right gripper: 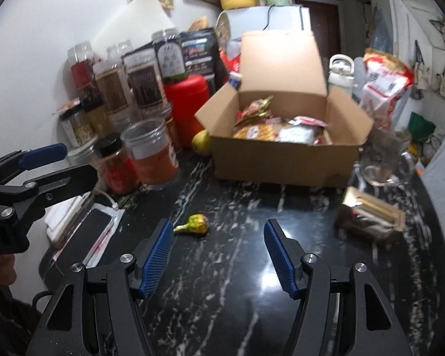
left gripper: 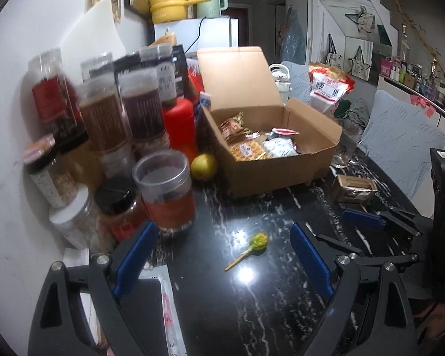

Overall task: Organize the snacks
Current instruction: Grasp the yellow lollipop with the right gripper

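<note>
Lollipop [left gripper: 253, 246] lies loose on dark surface [left gripper: 267, 311], stick slanting back toward left gripper [left gripper: 222, 259], sitting between its wide-apart empty jaws; right gripper [right gripper: 218, 252], also apart and empty, has it just off its left jaw; box [left gripper: 281, 172] beyond

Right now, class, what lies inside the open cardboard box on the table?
The box holds wrapped snacks: a waffle pack, a crinkled foil wrapper and white packets. Its near wall and the top packs hide anything lower down.
</note>
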`<action>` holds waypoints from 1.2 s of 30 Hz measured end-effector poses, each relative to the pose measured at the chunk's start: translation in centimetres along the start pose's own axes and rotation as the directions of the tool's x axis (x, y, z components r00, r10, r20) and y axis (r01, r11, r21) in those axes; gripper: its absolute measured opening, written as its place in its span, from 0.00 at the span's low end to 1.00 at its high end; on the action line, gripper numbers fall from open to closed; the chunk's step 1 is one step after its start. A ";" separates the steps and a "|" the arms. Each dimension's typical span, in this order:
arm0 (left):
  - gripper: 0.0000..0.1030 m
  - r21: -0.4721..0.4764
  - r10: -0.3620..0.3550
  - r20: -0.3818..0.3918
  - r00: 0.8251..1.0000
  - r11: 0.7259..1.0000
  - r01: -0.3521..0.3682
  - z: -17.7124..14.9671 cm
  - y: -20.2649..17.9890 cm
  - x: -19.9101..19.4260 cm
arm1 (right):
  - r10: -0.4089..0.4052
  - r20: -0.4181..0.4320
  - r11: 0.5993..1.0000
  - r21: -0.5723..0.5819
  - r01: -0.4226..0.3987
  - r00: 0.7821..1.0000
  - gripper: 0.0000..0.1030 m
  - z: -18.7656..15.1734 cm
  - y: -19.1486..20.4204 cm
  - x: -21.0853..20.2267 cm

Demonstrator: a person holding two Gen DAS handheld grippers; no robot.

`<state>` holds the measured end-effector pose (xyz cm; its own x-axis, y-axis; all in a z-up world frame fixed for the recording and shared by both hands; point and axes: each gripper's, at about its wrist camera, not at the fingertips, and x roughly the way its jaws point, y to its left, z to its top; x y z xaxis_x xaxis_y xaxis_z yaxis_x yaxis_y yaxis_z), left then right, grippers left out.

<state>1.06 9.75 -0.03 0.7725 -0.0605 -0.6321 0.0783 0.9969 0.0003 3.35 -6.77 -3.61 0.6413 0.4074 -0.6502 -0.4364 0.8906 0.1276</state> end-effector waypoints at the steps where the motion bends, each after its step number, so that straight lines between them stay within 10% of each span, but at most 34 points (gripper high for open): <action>1: 0.90 -0.002 0.003 -0.002 1.000 1.000 -0.003 -0.2 0.4 0.4 | 0.005 -0.009 1.000 -0.005 -0.005 1.000 0.59 0.0 0.3 0.6; 22: 0.90 -0.050 -0.021 -0.113 0.993 0.999 0.015 -1.6 4.6 7.2 | 0.053 -0.236 0.998 0.050 -0.043 0.970 0.46 -0.2 1.5 12.7; 27: 0.90 -0.080 -0.021 -0.122 0.992 0.997 0.012 -1.4 5.2 7.5 | 0.072 -0.227 0.997 0.049 -0.062 0.971 0.27 -0.1 2.0 13.2; 36: 0.90 -0.077 -0.035 -0.125 0.991 0.997 0.026 -1.0 4.0 7.2 | 0.099 -0.194 0.993 0.079 -0.085 0.976 0.26 -0.3 0.9 11.8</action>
<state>6.33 13.38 -5.33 0.6843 -0.0890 -0.7238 0.0492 0.9959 -0.0759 10.33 -1.17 -11.38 0.4602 0.4467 -0.7672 -0.4382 0.8659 0.2413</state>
